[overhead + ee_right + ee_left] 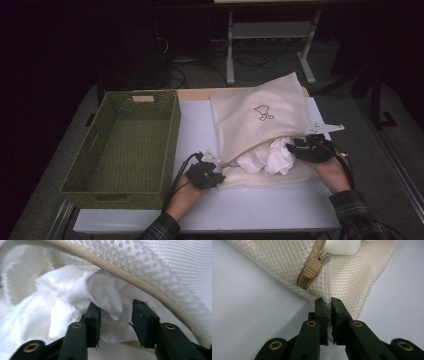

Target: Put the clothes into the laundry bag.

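bench (200, 210) | mesh bag (260, 115) centre-right, mouth facing lower right | white cloth (277, 156) spilling from mouth, just left of right hand-held gripper (302, 148), jaws half apart around a fold, not pressing | left hand-held gripper (214, 164) pinching bag corner

You have one cream mesh laundry bag (260, 117) with one zipper pull (311, 270), one bundle of white cloth (272, 157) spilling from its mouth, one green woven basket (125, 145) at nine o'clock, and two grippers, left (212, 165) and right (295, 145).
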The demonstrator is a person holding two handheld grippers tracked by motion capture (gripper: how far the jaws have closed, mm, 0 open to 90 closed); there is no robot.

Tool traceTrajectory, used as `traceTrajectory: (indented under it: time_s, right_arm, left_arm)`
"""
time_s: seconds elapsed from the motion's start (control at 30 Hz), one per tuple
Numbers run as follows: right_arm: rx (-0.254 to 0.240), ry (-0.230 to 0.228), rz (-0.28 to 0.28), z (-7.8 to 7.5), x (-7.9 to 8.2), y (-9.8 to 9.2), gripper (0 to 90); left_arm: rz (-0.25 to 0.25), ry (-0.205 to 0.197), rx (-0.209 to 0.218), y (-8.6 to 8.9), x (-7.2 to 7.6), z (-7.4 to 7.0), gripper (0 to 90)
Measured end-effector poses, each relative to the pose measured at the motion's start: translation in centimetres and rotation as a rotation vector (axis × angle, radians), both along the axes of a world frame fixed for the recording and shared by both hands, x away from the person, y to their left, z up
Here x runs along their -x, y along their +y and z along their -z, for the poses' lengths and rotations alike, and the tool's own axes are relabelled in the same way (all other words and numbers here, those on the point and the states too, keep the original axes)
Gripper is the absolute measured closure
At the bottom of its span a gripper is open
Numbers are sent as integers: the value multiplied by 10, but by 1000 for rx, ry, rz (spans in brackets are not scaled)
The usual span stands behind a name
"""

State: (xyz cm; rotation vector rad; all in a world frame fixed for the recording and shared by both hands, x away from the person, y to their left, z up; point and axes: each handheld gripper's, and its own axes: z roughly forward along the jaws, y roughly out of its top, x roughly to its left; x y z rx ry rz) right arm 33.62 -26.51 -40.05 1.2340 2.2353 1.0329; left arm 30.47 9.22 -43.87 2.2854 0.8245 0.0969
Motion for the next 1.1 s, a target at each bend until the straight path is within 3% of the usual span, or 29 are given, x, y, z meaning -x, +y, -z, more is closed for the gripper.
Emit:
traceTrajectory:
  time_s: [0.23,0.67,0.9,1.1]
  right_arm:
    - [-47,-30,-4,-12,25,-14,508]
    - [-51,-9,-29,-11,64,-24,425]
    - [-59,26,-81,-4,90,-14,403]
    - [-35,69,-101,7,92,0,369]
  left_arm:
    - [1,0,-1,0,0,0,840]
    - [4,-1,-7,0,0,0,840]
    - [2,-2,-7,0,0,0,840]
    - [2,-4,-9,0,0,0,840]
